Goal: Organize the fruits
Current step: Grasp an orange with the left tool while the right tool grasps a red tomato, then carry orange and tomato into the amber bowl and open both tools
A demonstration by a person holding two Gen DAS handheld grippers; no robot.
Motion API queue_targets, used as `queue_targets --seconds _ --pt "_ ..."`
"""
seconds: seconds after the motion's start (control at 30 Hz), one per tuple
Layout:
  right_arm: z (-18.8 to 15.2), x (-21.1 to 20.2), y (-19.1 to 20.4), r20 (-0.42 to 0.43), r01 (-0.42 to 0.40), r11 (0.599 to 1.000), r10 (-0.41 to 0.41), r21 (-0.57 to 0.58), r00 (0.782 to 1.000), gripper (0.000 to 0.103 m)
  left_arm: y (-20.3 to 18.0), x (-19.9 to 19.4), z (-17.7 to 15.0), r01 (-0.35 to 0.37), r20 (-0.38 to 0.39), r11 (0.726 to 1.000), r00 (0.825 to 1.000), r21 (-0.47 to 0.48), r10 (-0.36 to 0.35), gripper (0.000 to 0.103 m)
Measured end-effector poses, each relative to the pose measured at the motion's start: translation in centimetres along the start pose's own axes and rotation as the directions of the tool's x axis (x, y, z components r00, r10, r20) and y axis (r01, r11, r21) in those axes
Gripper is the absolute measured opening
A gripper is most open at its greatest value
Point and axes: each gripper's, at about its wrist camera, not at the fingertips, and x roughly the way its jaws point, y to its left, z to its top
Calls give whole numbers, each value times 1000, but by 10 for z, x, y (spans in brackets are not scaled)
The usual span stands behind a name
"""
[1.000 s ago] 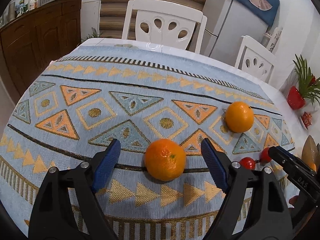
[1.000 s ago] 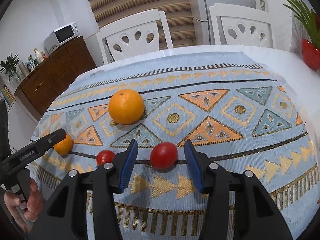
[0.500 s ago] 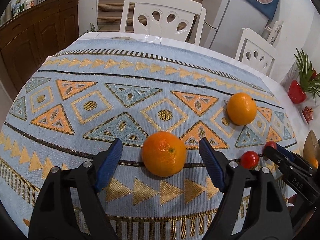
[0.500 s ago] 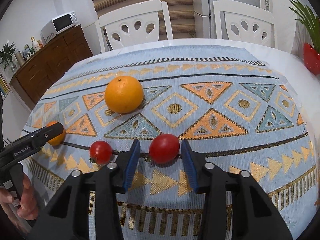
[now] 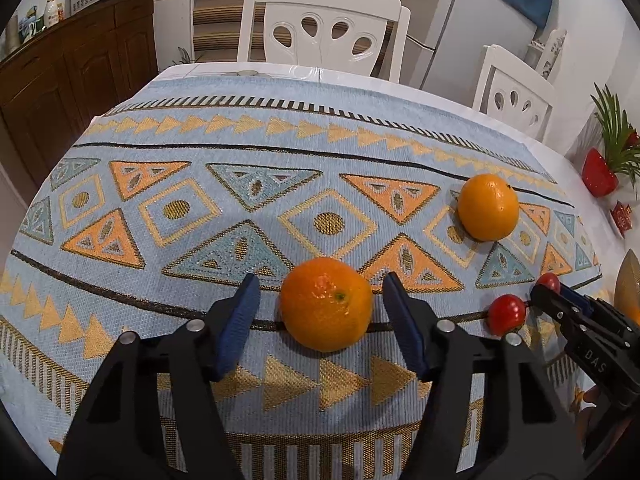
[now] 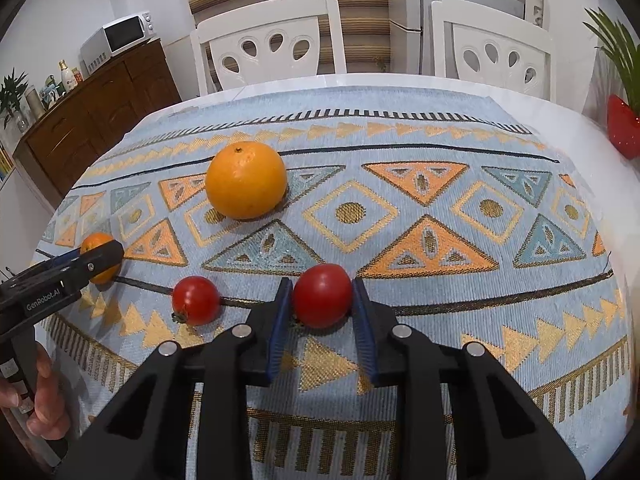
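- Two tools on the patterned tabletop (image 6: 460, 152). Left tool (image 5: 320, 312) spread wide around the small orange (image 5: 326, 309), pads clear of it; stem dimple faces the camera.
- Right tool (image 6: 322, 300) clamped on a tomato (image 6: 322, 294), pads touching both sides.
- Second tomato (image 6: 196, 300) left of that one; big orange (image 6: 246, 179) behind it.
- Text: "GenRobot.AI" on left tool, "DAS" on right.

On the tablecloth (image 6: 420, 140), a tomato (image 6: 322, 295) is flanked by the right gripper (image 6: 320, 300), a second tomato (image 6: 196, 300) lying left of it. Behind them an orange (image 6: 246, 179) is placed; a mandarin (image 5: 326, 309) lies farthest left.
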Motion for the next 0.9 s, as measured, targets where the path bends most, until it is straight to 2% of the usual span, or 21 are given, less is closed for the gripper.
queue_targets --seconds 0.07,0.2,0.33,0.67,0.77,0.9 --pt "0 1 -1 -2 -1 1000 1 2 1000 29 -1 0 0 -5 1 1000 1000 3 5 58" --pt "0 1 1 0 9 1000 -9 -6 1000 29 -1 1 0 -7 1 1000 1000 8 7 44" --pt "0 -5 2 30 21 1000 -20 -7 999 28 -3 0 0 -26 14 999 1000 20 25 43" --pt "-1 -18 -6 79 5 999 -8 31 997 28 2 -12 -1 -30 74 999 997 -25 32 43" --pt "-3 -29 -10 96 28 998 -33 51 995 28 -1 -20 -3 -35 109 999 993 -17 37 43" --pt "-13 -55 -27 102 -6 994 -5 113 995 28 -19 -38 -5 -39 131 999 991 24 35 43"
